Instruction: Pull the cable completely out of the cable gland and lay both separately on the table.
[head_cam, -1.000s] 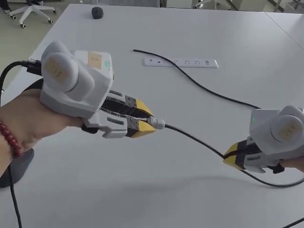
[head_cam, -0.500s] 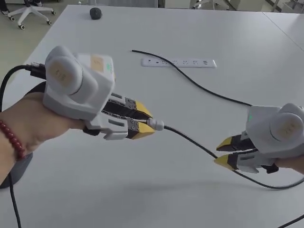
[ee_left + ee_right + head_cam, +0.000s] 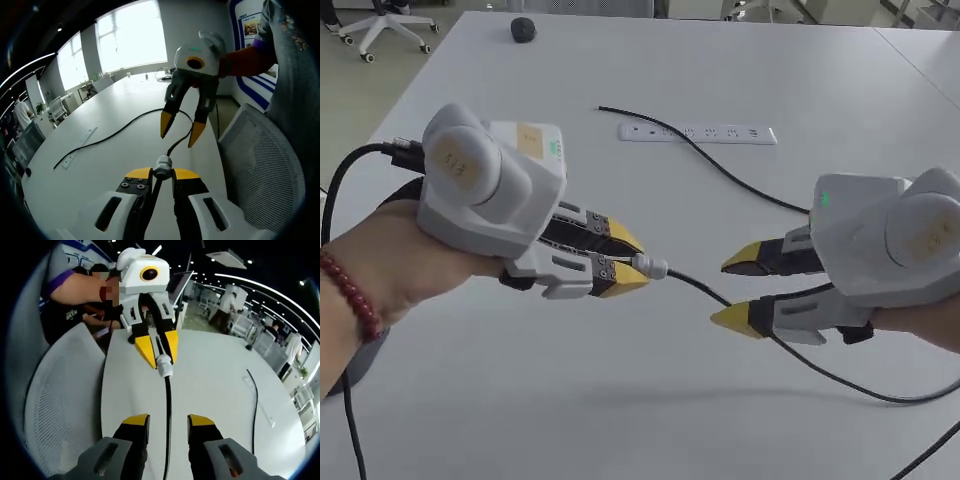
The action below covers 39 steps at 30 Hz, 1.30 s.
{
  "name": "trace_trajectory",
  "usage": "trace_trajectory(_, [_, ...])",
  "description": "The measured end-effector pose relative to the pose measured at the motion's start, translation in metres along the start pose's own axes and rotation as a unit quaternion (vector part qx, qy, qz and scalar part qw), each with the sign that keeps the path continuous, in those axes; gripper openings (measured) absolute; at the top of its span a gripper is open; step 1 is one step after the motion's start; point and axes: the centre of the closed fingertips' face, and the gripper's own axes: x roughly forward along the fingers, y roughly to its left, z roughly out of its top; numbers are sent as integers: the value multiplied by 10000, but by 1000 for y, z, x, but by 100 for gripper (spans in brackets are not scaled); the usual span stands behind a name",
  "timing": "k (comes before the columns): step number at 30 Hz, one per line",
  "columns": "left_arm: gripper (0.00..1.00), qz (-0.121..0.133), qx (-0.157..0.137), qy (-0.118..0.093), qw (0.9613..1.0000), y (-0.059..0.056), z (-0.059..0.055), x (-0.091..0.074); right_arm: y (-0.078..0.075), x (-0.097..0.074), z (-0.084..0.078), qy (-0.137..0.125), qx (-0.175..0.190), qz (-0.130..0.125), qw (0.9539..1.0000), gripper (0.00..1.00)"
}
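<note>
Left gripper [image 3: 162, 174] clamps the cable gland [image 3: 162, 165]; right gripper [image 3: 179, 136] gapes opposite.

Count: 2 white handheld grippers with yellow tips: left gripper [image 3: 632, 262], right gripper [image 3: 732, 292]. 1 thin black cable [image 3: 740, 183], 1 small white plastic cable gland [image 3: 650, 267], 1 long white power strip [image 3: 698, 132], 1 dark round object [image 3: 523, 29].

Open-plan office, as indicated by long white table [image 3: 740, 60], swivel chair [image 3: 380, 25], power strip [image 3: 698, 132], large windows [image 3: 132, 37], ceiling light strips [image 3: 260, 286].
</note>
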Motion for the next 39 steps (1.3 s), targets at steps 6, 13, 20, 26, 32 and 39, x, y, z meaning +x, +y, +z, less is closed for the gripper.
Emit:
trace_trajectory(6, [16, -17, 4, -15, 10000, -1, 1, 1, 1, -1, 17, -79, -164, 18, 9998, 25])
trace_trajectory(13, [16, -29, 19, -30, 10000, -1, 2, 2, 0, 2, 22, -61, -276, 43, 9996, 23])
trace_trajectory(20, [16, -51, 50, -68, 10000, -3, 5, 3, -1, 5, 21, -11, -336, 57, 9994, 21])
trace_trajectory(26, [16, -92, 67, -92, 9999, -5, 7, 5, -3, 8, 22, 1, -364, 76, 9993, 17])
trace_trajectory(32, [16, -115, 85, -90, 9999, -6, 8, 7, -1, 11, 26, -19, -413, 155, 9990, 11])
trace_trajectory(39, [16, -125, 91, -118, 9998, -7, 10, 7, 1, 15, 28, -2, -456, 243, 9987, 7])
